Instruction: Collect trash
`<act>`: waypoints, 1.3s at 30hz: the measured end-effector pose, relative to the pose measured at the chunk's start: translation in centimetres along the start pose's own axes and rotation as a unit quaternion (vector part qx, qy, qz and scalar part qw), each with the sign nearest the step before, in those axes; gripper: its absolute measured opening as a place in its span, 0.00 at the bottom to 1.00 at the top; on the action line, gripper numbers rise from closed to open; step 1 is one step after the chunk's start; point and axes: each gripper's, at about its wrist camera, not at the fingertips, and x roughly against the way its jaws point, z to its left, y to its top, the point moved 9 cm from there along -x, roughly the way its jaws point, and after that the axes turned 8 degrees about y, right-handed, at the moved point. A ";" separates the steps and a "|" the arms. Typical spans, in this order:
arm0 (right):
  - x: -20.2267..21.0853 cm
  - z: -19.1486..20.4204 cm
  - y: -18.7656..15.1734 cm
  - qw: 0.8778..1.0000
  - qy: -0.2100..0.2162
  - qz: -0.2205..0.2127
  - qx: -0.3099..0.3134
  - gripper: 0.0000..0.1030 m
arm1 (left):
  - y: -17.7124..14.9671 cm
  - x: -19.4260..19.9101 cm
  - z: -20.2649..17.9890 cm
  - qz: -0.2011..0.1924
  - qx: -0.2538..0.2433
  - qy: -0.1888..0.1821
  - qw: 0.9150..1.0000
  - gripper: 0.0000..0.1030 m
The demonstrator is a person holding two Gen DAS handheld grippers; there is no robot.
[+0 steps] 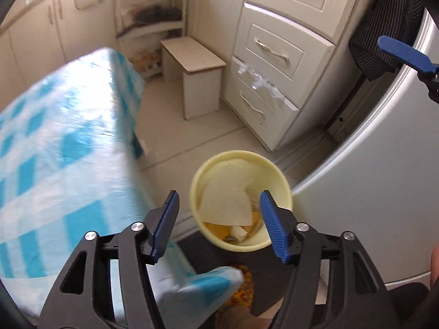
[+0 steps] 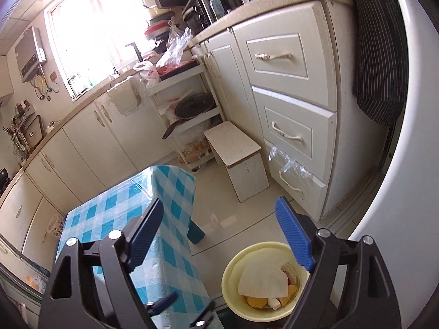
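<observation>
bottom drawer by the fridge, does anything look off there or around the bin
Yes: crumpled clear plastic hangs out over the top edge of the bottom drawer, as if caught there. The yellow bin stands upright on the floor, its paper and scraps inside; nothing looks spilled around it.

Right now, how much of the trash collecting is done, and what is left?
Done: a white paper napkin and yellow scraps lie in the pale yellow bin. In hand: nothing; the left gripper and right gripper have open, empty jaws. Left: the visible checked tablecloth shows no trash; the rest is unseen.
</observation>
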 end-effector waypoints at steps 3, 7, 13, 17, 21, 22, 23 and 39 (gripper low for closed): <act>1.5 1.3 0.3 1.000 -0.008 -0.017 0.020 0.88 | -0.2 3.0 2.4 -0.022 -0.003 0.034 0.999 0.65; 4.3 2.9 0.6 0.997 -0.018 -0.060 0.039 0.91 | -0.8 7.4 5.6 -0.048 -0.005 0.066 0.997 0.73; 8.3 4.4 -2.2 0.994 -0.015 -0.100 0.031 0.92 | -2.9 12.9 10.1 -0.062 0.014 0.086 0.994 0.81; 11.2 6.0 -4.9 0.995 -0.013 -0.096 0.039 0.92 | -4.7 16.2 12.4 -0.069 0.035 0.095 0.992 0.84; 13.2 7.4 -8.4 0.996 -0.019 -0.059 0.070 0.93 | -6.4 19.5 13.2 -0.083 0.030 0.099 0.991 0.85; 13.5 7.7 -9.3 0.996 -0.020 -0.046 0.077 0.93 | -6.8 20.2 13.3 -0.087 0.027 0.101 0.991 0.85; 13.8 7.9 -10.1 0.996 -0.023 -0.036 0.083 0.93 | -7.2 21.0 13.3 -0.091 0.025 0.103 0.990 0.86; 19.7 9.9 -16.0 0.994 -0.059 -0.012 0.091 0.93 | -12.3 27.4 12.9 -0.113 0.002 0.135 0.984 0.92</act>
